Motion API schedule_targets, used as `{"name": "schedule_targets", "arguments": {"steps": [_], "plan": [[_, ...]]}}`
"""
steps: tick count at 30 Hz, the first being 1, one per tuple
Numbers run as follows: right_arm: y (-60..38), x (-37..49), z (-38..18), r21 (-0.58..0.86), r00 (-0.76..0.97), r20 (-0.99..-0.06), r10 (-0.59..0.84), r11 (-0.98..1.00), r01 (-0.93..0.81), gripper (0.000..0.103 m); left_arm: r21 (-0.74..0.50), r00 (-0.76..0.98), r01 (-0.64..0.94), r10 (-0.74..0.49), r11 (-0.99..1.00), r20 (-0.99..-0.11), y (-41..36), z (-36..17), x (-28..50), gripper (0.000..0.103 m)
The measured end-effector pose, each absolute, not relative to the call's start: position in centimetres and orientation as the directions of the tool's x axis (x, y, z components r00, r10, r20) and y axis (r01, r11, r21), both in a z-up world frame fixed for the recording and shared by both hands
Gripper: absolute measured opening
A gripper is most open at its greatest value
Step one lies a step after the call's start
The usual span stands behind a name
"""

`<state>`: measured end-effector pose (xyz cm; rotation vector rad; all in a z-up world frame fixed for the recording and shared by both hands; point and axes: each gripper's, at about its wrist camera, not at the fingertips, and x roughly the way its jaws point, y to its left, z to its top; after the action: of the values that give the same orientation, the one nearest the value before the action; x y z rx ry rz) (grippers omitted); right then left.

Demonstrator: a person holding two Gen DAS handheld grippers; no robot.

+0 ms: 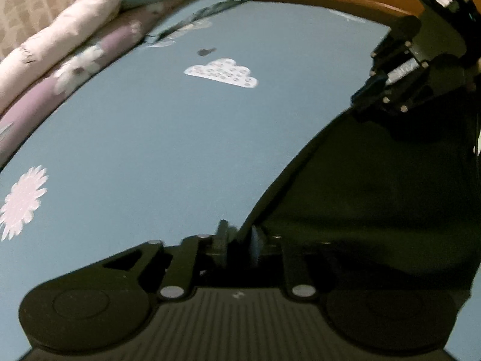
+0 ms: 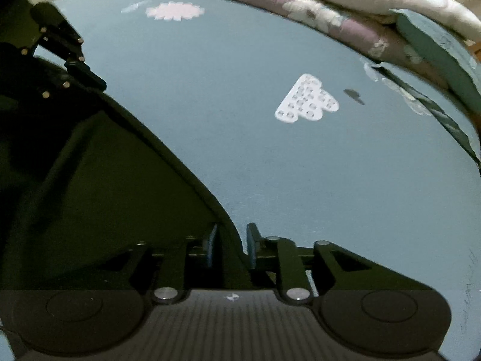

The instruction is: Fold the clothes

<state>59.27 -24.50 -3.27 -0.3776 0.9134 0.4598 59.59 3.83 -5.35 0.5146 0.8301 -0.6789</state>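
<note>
Ribbed black housing fills the bottom of each wrist view, and beyond it the left hand-held gripper (image 1: 239, 240) has its two fingers drawn close with the curved edge of a dark, almost black garment (image 1: 375, 204) running between them. The right hand-held gripper (image 2: 231, 245) stands with a narrow gap between its blue pads (image 2: 210, 245), and the same dark edge passes through that gap; whether the pads pinch it I cannot tell. Spread flat, the garment lies on a blue bedsheet (image 1: 156, 138) printed with a white cloud (image 1: 222, 72) and a pale pink flower (image 1: 22, 203). Rolled lilac and cream bedding (image 1: 60, 54) lies along the far edge.
</note>
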Motion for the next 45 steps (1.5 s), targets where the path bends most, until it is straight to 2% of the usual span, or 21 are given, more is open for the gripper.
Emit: {"name": "schedule_targets", "arguments": {"steps": [3, 7, 11, 14, 18, 22, 24, 30, 32, 33, 34, 37, 45], "plan": [[-24.7, 57.9, -1.6, -0.111, 0.555, -0.801, 0.227, 0.854, -0.509, 0.041, 0.151, 0.528, 0.681, -0.338, 0.717, -0.779, 6.2, -3.6, 59.0, 0.037], [-25.1, 56.0, 0.7, -0.101, 0.591, -0.771, 0.237, 0.871, -0.480, 0.050, 0.159, 0.602, 0.589, -0.299, 0.793, -0.740, 11.3, -1.1, 57.3, 0.044], [-25.0, 52.6, 2.9, -0.055, 0.612, -0.746, 0.263, 0.891, -0.450, 0.057, 0.139, 0.641, 0.432, -0.195, 0.891, -0.742, 17.8, -0.9, 55.9, 0.045], [-24.2, 49.3, 3.7, -0.061, 0.619, -0.742, 0.257, 0.894, -0.444, 0.064, 0.059, 0.655, 0.272, -0.140, 0.960, -0.742, 23.0, -1.7, 54.3, 0.045], [-22.5, 45.9, 3.9, -0.122, 0.665, -0.722, 0.192, 0.911, -0.394, 0.066, -0.028, 0.665, 0.099, -0.087, 0.995, -0.742, 28.3, -3.2, 52.6, 0.047], [-21.4, 43.5, 3.8, -0.035, 0.681, -0.696, 0.227, 0.937, -0.348, 0.071, -0.055, 0.666, 0.008, -0.046, 0.998, -0.745, 30.5, -5.2, 51.9, 0.050], [-21.1, 42.6, 3.8, 0.001, 0.686, -0.688, 0.238, 0.945, -0.328, 0.071, -0.059, 0.666, 0.002, -0.045, 0.998, -0.744, 30.7, -5.9, 51.8, 0.053], [-20.9, 40.9, 3.6, 0.043, 0.681, -0.694, 0.232, 0.958, -0.284, 0.071, -0.050, 0.671, 0.004, -0.039, 0.999, -0.741, 30.4, -8.0, 52.3, 0.055], [-21.1, 40.8, 3.5, 0.038, 0.679, -0.701, 0.216, 0.963, -0.267, 0.071, -0.024, 0.676, 0.021, -0.032, 0.999, -0.737, 29.7, -8.1, 52.2, 0.054], [-21.2, 40.7, 3.5, 0.035, 0.678, -0.705, 0.208, 0.965, -0.259, 0.071, -0.014, 0.678, 0.030, -0.030, 0.999, -0.735, 29.3, -8.1, 52.2, 0.039], [-21.3, 40.7, 3.4, 0.040, 0.679, -0.705, 0.206, 0.967, -0.252, 0.071, -0.021, 0.679, 0.041, -0.044, 0.999, -0.733, 29.1, -7.8, 52.1, 0.021], [-21.6, 40.8, 3.2, 0.056, 0.680, -0.705, 0.202, 0.972, -0.230, 0.071, -0.064, 0.675, 0.063, -0.090, 0.996, -0.732, 29.1, -6.6, 53.0, 0.021], [-21.9, 40.9, 2.6, 0.055, 0.678, -0.710, 0.190, 0.975, -0.216, 0.071, -0.021, 0.693, 0.049, -0.049, 0.999, -0.719, 29.4, -3.2, 57.0, 0.021]]}}
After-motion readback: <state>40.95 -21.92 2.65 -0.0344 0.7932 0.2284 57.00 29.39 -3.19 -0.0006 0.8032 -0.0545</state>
